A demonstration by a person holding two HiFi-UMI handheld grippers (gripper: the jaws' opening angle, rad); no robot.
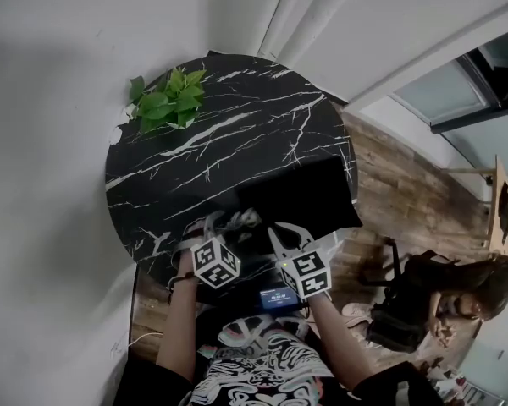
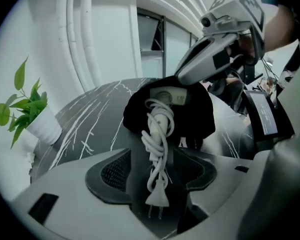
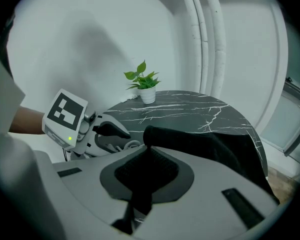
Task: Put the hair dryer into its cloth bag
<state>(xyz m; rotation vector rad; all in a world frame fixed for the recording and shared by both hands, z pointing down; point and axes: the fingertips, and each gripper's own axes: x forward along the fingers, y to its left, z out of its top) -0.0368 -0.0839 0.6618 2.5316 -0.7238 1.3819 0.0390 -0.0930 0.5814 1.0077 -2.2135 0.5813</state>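
Partly inside cloth bag (image 2: 199, 120), hair dryer (image 2: 166, 97)

coiled cord (image 2: 157, 134) of the white hair dryer (image 2: 167, 96) lies between the jaws of the left gripper (image 2: 157, 174), dryer body in the black cloth bag (image 2: 200, 119) just ahead, right gripper (image 3: 147, 164) to its right on the bag's rim, green potted plant (image 1: 169, 100) far ahead-left on the round black marble table (image 1: 237, 117)

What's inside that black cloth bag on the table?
A white hair dryer sits in the mouth of the cloth bag; its coiled cord and plug trail out. How far the dryer's body reaches inside is hidden by the fabric.
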